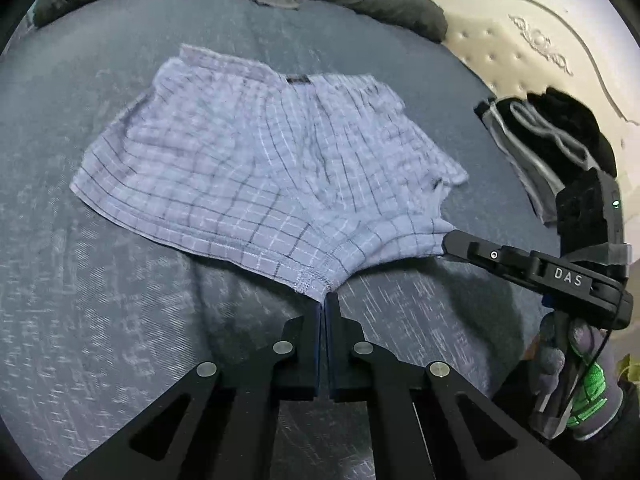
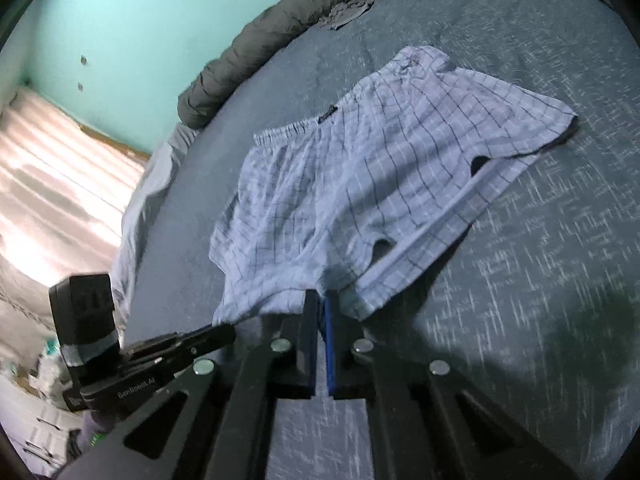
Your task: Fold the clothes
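Checked pale-blue cotton shorts [image 1: 264, 168] are lying spread on the grey-blue bedcover [image 1: 100, 320], ahead of both claws. Left claw [image 1: 325, 300] and right claw [image 2: 320, 300] are each pinching the near hem. Uneven lifting, I think, risks wrinkling the fold.

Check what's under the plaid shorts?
The light blue plaid boxer shorts lie on the grey-blue bedsheet, both tongs clamped on the near hem. Anything beneath the fabric is covered; no bulge shows.
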Available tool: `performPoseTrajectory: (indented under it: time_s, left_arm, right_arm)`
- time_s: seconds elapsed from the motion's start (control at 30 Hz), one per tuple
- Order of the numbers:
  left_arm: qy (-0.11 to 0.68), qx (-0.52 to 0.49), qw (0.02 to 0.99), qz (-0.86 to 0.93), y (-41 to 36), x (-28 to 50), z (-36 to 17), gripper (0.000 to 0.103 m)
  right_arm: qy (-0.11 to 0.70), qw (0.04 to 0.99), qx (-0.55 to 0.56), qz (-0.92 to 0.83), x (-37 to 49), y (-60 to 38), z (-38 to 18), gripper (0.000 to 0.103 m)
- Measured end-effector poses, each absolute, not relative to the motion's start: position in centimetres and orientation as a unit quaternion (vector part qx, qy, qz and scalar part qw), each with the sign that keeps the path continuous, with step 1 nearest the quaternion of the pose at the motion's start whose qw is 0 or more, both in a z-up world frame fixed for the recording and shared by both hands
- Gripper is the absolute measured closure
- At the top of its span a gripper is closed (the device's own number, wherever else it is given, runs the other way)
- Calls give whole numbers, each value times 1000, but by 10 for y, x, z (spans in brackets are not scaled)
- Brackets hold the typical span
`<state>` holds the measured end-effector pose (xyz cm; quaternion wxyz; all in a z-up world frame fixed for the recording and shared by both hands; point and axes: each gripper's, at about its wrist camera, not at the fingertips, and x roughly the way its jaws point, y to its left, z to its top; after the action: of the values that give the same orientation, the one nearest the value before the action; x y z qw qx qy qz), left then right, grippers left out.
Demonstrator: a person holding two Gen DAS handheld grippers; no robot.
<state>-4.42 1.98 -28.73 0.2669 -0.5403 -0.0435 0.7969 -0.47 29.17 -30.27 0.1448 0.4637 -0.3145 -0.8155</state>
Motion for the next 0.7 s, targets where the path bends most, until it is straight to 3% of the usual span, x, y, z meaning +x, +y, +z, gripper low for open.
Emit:
performPoseTrajectory:
  time_s: [0.23, 0.37, 0.43, 0.5, 0.57, 0.7]
  left_arm:
    - [-49, -559, 238, 793, 15, -57, -297, 100]
    - [-69, -544, 210, 809, -14, -67, -275, 90]
    - [-82, -529, 195, 822, -30, -75, -261, 81]
    - [-93, -511, 174, 836, -43, -87, -252, 65]
    - [-104, -494, 150, 850, -55, -102, -246, 58]
    - [-111, -480, 111, 863, -68, -133, -253, 58]
  right_arm:
    - [-309, 131, 494, -802, -3, 296, -316, 100]
    - [-319, 89, 462, -823, -8, 333, -297, 95]
    - [-323, 68, 445, -832, -10, 351, -287, 86]
    - [-327, 46, 428, -841, -13, 369, -277, 66]
    - [-332, 24, 412, -848, -17, 388, -269, 66]
    - [-329, -32, 409, -851, -42, 424, -280, 66]
